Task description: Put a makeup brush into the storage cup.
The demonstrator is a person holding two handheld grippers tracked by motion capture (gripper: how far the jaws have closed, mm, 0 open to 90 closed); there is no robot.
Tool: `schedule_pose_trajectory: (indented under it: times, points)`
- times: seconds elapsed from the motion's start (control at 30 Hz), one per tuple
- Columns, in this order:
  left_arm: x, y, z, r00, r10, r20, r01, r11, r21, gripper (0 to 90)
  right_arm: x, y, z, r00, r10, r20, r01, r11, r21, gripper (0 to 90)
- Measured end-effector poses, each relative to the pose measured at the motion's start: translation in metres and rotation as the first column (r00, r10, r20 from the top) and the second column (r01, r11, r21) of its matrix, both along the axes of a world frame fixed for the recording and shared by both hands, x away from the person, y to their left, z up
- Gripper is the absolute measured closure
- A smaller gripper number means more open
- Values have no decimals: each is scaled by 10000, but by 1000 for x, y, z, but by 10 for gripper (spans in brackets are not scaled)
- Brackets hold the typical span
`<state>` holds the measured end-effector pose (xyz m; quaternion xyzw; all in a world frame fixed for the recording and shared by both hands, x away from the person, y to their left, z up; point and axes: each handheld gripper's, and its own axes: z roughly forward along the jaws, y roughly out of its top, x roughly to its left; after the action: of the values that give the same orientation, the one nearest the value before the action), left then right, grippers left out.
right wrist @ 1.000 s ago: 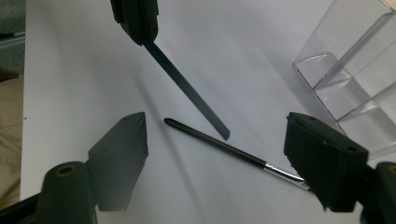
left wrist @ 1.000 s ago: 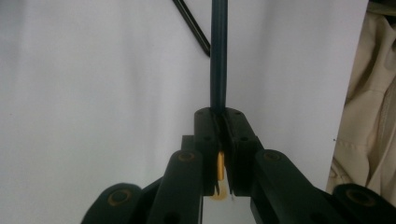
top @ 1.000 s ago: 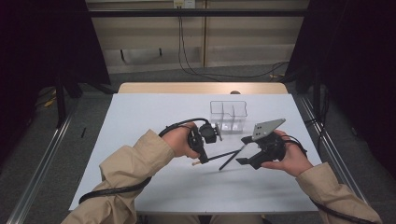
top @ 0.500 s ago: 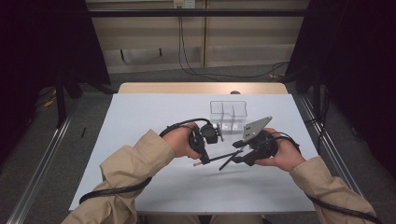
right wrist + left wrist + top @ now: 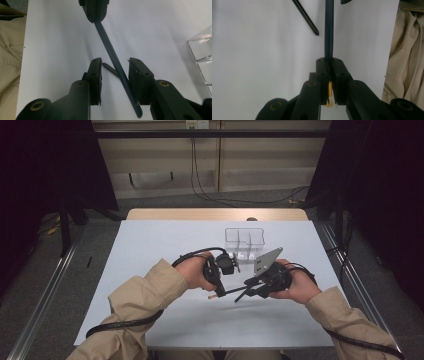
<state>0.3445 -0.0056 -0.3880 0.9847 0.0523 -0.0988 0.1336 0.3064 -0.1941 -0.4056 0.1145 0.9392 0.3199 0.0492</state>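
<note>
My left gripper is shut on a thin dark teal stick near its yellowish end, held a little above the white table. The stick runs across to my right gripper, whose jaws have just been closing. They stand on either side of the stick, which lies close along one jaw while the other pad is still apart from it. The left gripper shows at the top of the right gripper view. A second thin black pointed rod lies below the stick.
A clear plastic box with compartments stands just behind the two hands. The white table sheet spreads to the left and front. Beige sleeves come in from the bottom edge, and cables trail from both grippers.
The right hand has moved left toward the left gripper, bringing its jaws around the stick, and those jaws have narrowed. The left hand has stayed in place.
</note>
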Motion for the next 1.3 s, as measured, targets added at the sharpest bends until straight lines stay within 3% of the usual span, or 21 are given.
schedule_pose_trajectory:
  times: [0.03,0.23,0.4,0.47,0.57,0.9,1.23,1.27,1.3]
  points:
    - [1,0,0,9998,-174,9,174,9998,101,850,0,1,0,10000,-5,-44,5,10000,-35,658]
    - [-2,-1,-3,9999,53,-97,-53,10000,-50,850,0,4,1,9999,139,-28,-139,9997,-205,736]
    - [0,0,-2,9992,-226,-340,223,9997,-86,848,-1,6,-2,9992,399,0,-399,9982,-440,768]
    - [0,1,-2,9987,0,-517,-12,9997,-235,847,-2,6,-2,9985,543,-45,-545,9973,-499,779]
    - [4,3,-1,9965,-85,-831,53,9992,-392,845,-2,6,-5,9977,667,-115,-673,9959,-610,794]
    - [12,12,11,9896,302,-1404,-464,9924,-1140,843,-4,9,-20,9949,934,-373,-960,9925,-754,841]
    - [13,16,13,9888,381,-1441,-575,9895,-1328,839,-6,13,-26,9939,945,-568,-982,9929,-664,851]
    - [12,16,13,9868,556,-1520,-773,9871,-1406,839,-6,13,-26,9938,940,-585,-977,9932,-637,851]
    - [14,17,13,9889,396,-1429,-590,9892,-1344,837,-7,13,-26,9940,922,-592,-956,9938,-564,852]
